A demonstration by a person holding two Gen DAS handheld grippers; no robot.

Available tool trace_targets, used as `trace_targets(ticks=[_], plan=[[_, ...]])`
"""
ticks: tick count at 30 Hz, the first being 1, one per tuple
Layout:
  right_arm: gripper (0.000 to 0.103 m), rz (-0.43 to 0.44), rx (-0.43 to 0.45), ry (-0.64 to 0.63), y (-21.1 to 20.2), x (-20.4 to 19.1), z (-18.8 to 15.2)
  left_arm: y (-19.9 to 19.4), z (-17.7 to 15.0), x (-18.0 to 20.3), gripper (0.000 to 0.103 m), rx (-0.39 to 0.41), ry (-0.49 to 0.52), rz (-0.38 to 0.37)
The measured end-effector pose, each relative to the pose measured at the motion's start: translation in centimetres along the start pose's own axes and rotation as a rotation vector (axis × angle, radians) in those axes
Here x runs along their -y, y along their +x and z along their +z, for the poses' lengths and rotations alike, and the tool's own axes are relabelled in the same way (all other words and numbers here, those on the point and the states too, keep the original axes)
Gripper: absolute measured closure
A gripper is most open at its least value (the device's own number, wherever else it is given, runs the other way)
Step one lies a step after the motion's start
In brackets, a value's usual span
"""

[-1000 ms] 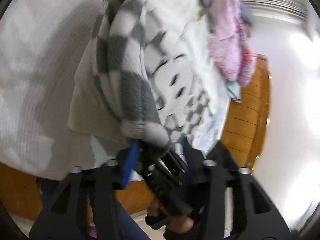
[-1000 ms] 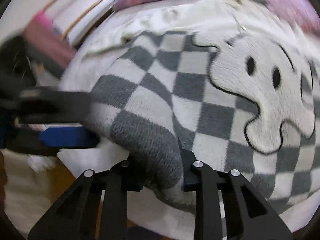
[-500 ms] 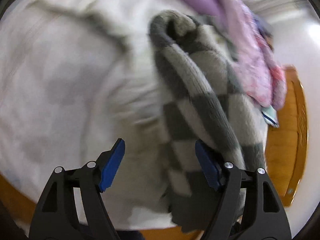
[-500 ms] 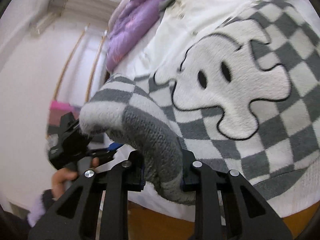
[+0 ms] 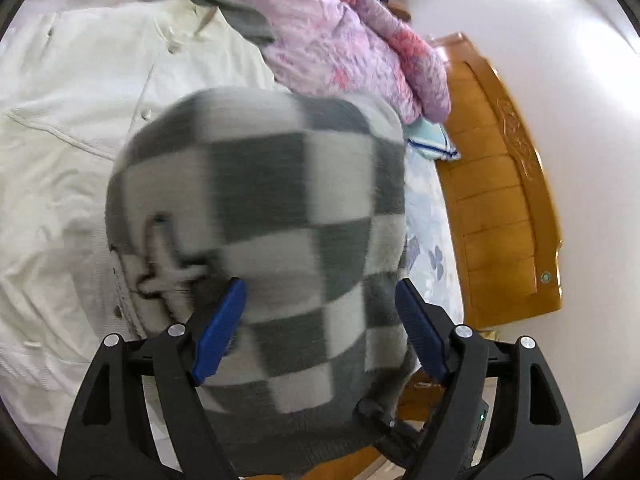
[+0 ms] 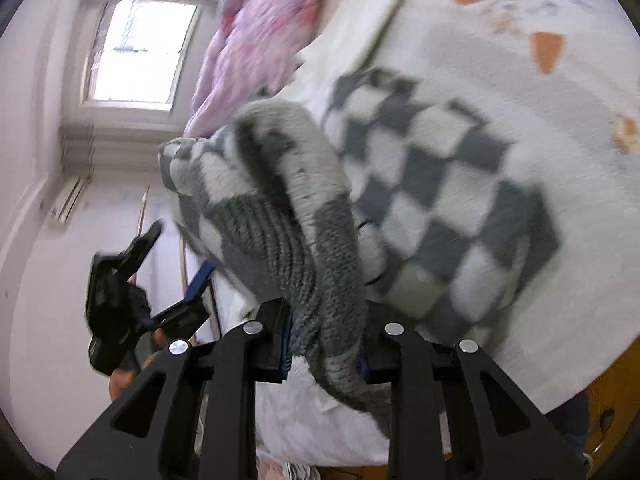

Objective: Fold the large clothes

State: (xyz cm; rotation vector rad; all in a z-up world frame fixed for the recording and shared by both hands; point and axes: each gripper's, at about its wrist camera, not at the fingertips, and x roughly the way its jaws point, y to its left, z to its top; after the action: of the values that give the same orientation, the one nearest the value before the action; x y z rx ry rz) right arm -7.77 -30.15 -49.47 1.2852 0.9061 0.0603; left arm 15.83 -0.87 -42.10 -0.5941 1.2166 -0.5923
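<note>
Right wrist view: the right gripper (image 6: 324,340) is clamped on a bunched edge of the one checked sweater (image 6: 436,200), which sprawls over the bed (image 6: 560,92) toward its wooden foot edge. Left wrist view shows the left gripper (image 5: 320,328), jaws wide and just been opening, the sweater between them but unpinched. One white jacket (image 5: 80,120) beside it, one pink quilt (image 5: 340,40) behind.

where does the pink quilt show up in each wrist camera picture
Left wrist: the pink quilt runs across the top, centre to right, above the checkered sweater.
Right wrist: the quilt lies at top centre, right of the window.
Shared landmark: the checkered sweater, just below the quilt in both.
</note>
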Motion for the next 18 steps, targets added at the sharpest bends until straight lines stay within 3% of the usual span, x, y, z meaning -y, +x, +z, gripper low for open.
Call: trace_targets(ticks=[3, 10, 14, 18], plan=[[0.081, -0.034, 0.016, 0.037, -0.8, 2.3, 1.0, 2.1, -0.4, 0.4, 0.025, -0.031, -0.004, 0.028], [0.081, -0.052, 0.030, 0.125, -2.7, 5.1, 1.7, 2.3, 0.0, -0.6, 0.025, -0.012, -0.051, -0.025], [0.079, -0.111, 0.005, 0.155, -2.2, 6.7, 2.4, 5.9, 1.1, -0.8, 0.026, -0.085, -0.011, 0.117], [0.068, -0.223, -0.030, 0.160, -1.8, 7.2, 3.8, 10.9, 2.1, 0.2, 0.025, -0.171, 0.067, 0.330]])
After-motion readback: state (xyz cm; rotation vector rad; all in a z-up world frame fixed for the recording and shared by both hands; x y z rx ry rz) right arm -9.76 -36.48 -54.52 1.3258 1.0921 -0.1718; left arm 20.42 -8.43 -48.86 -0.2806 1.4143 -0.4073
